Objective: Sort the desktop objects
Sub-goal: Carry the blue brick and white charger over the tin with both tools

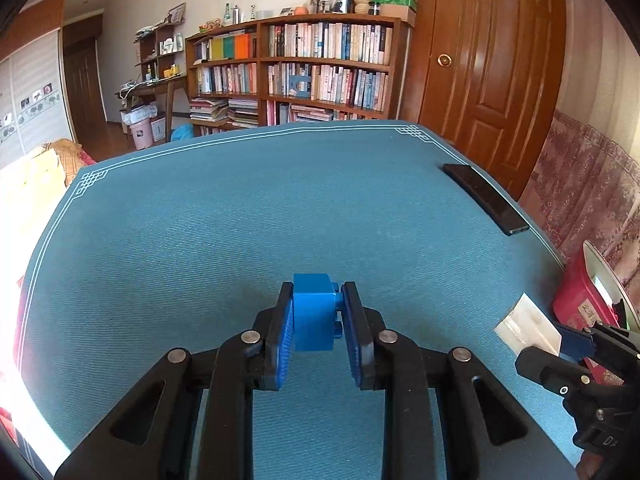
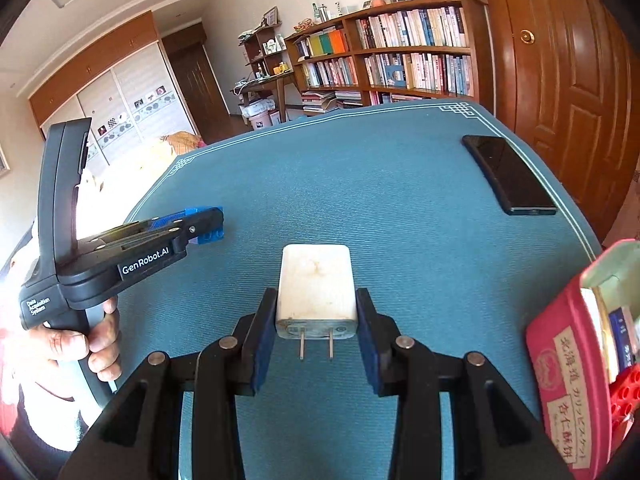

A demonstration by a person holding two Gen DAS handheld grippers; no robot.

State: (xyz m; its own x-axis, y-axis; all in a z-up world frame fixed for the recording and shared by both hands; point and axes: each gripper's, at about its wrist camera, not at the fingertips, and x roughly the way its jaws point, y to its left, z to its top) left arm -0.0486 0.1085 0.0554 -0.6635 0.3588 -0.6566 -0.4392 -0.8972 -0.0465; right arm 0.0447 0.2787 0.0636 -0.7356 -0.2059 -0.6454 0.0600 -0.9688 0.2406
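A blue toy brick (image 1: 314, 318) sits clamped between the pads of the left tongs (image 1: 318, 330), just above the teal-covered table (image 1: 240, 220), while a white plug charger (image 2: 316, 292) is gripped between the pads of the right tongs (image 2: 316, 340), prongs pointing back toward the camera. Ahead and to the right of both tongs a black phone (image 2: 508, 174) lies flat near the table's edge. Close on the right of the right tongs stands an open red tin (image 2: 568, 380) holding red bricks (image 2: 624, 392).
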